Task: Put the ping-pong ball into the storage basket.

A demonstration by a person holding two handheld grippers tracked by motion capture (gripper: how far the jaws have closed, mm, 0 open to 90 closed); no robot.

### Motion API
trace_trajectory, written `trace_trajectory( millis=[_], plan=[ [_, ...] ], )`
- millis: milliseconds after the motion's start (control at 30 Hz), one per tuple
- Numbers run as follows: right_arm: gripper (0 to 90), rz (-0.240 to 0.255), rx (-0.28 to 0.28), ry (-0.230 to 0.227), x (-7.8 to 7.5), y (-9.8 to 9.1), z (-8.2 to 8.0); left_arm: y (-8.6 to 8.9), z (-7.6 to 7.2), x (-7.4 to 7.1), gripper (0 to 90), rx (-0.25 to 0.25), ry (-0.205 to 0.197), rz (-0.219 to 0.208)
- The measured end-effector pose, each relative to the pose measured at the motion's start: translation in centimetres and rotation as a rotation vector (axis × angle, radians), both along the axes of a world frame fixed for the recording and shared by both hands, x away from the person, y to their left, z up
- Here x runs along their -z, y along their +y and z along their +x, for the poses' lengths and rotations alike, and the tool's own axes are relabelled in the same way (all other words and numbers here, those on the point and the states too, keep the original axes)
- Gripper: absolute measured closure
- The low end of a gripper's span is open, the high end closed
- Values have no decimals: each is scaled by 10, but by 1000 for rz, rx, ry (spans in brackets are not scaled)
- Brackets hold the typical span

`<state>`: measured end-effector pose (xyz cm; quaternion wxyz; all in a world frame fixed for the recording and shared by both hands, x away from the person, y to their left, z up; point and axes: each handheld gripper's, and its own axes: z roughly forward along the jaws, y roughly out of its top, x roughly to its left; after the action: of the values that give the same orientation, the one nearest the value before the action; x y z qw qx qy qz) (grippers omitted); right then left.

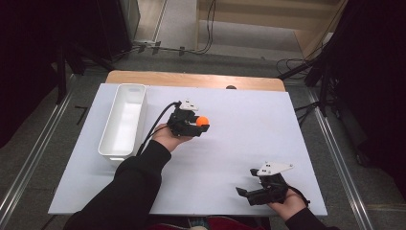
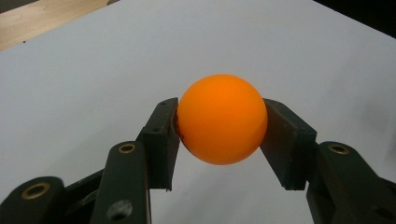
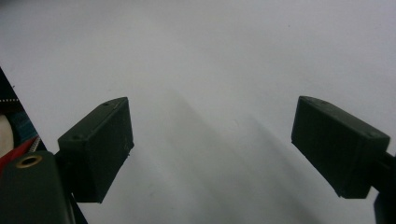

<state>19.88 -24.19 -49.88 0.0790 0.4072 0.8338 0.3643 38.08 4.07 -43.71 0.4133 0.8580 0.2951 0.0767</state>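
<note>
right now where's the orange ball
The small orange plastic ball sits clamped in the left hand-held gripper, left of centre in the high view, just right of the long white plastic bin.

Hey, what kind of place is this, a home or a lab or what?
Probably a lab recording setup: a white board over a wooden table, dark stands and floor cables around it, handheld left gripper pinching an orange ball.

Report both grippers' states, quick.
Left gripper: shut on the small smooth orange ball, held above the white table.
Right gripper: open, jaws wide apart, nothing between them.
</note>
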Motion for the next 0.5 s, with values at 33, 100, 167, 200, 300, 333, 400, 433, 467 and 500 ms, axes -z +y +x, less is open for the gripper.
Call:
trace_trajectory(
  millis=[33, 100, 167, 200, 300, 333, 400, 433, 467, 500],
  plan=[
    [115, 0, 0, 0, 0, 0, 0, 1, 0, -2, 497, 0, 3, 3],
    [115, -2, -1, 0, 0, 0, 0, 2, -1, -4, 497, 2, 2, 5],
    [115, -1, 0, 0, 0, 0, 0, 2, -1, -6, 497, 3, 3, 8],
    [115, -1, -1, 1, 0, 0, 0, 2, -2, -7, 496, 7, 1, 13],
    [115, -1, -1, 0, 0, 0, 0, 2, -3, -11, 496, 13, 2, 19],
    [115, -1, -1, 0, 0, 0, 0, 2, -3, -12, 496, 16, 1, 21],
    [115, -2, -1, -1, 0, 0, 0, 3, -4, -15, 496, 19, -6, 27],
    [115, -2, -1, 0, 0, 0, 0, 3, -4, -16, 496, 17, -1, 28],
    [115, -2, -1, 0, 0, 0, 0, 4, -4, -17, 496, 19, 1, 31],
    [115, -3, -1, 0, 0, 0, 0, 4, -4, -18, 496, 18, 3, 26]
  ],
)
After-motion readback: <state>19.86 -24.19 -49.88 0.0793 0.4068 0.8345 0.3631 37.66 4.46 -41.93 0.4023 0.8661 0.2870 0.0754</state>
